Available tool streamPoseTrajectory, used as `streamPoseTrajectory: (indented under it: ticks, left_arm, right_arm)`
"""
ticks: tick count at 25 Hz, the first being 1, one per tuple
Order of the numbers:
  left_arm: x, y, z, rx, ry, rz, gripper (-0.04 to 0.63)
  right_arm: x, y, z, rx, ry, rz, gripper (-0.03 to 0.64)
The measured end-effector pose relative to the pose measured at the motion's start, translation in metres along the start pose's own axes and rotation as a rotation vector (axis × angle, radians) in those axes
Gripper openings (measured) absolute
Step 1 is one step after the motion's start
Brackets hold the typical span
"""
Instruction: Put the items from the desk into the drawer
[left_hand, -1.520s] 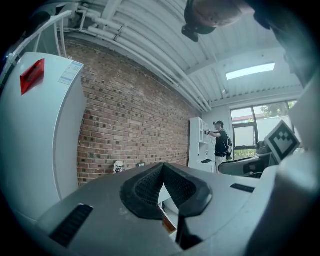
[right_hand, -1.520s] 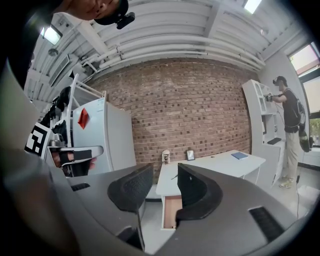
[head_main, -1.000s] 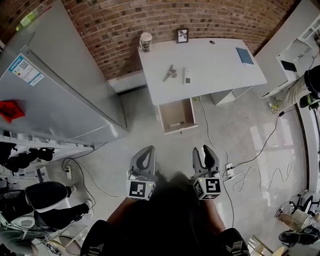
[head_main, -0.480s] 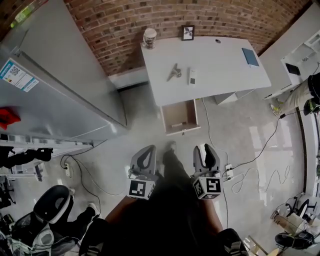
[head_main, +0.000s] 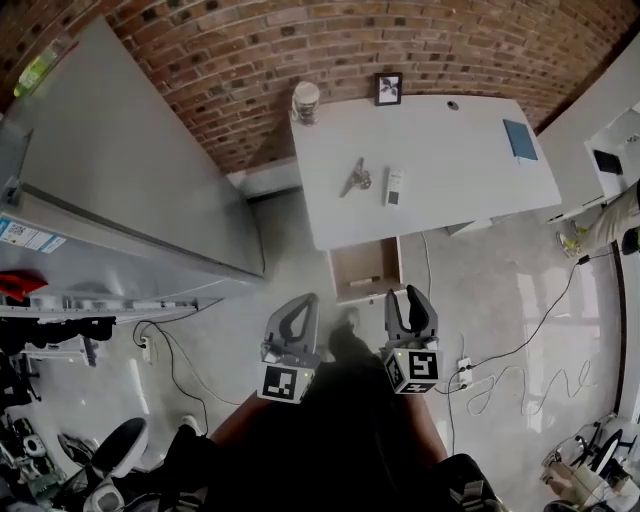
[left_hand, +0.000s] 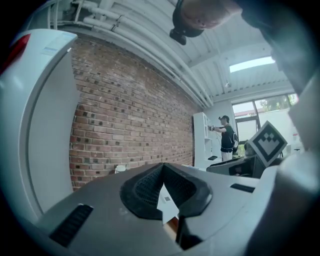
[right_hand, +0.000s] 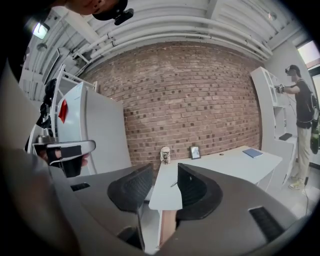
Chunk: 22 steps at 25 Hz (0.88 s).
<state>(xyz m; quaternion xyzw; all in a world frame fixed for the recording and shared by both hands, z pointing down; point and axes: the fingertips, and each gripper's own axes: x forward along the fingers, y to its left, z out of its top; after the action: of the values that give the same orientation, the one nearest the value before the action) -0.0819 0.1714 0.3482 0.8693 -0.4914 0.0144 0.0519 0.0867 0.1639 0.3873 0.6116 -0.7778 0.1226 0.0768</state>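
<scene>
A white desk (head_main: 450, 170) stands against the brick wall. On it lie a small metal item (head_main: 353, 178), a white remote-like item (head_main: 393, 186) and a blue notebook (head_main: 519, 139). A picture frame (head_main: 388, 88) and a small pale figurine (head_main: 306, 100) stand at the back edge. Below the desk's front edge a wooden drawer (head_main: 366, 265) is pulled open with a thin pen-like thing inside. My left gripper (head_main: 300, 303) (left_hand: 162, 167) is shut and empty. My right gripper (head_main: 407, 297) (right_hand: 165, 182) is open and empty. Both hang over the floor, short of the drawer.
A tall grey cabinet (head_main: 120, 180) fills the left side. Cables (head_main: 500, 380) and a power strip (head_main: 463, 370) lie on the floor to the right. A person (right_hand: 302, 115) stands at white shelves on the far right.
The desk and open drawer have come nearer and shifted slightly right in the head view. Both grippers keep the same pose in front of me.
</scene>
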Motion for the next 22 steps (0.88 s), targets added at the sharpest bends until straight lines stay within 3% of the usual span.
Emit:
streamPoseTrajectory:
  ticks: [11,22]
  left_arm:
    - [0.077,0.02,0.002,-0.048,0.012,0.076,0.002]
    - [0.152,0.028,-0.013,-0.046,-0.012,0.004,0.002]
  right_arm:
    - [0.088,-0.048,0.001,-0.051,0.042,0.071,0.123]
    - [0.163,-0.093,-0.024,-0.044,0.108,0.024,0.133]
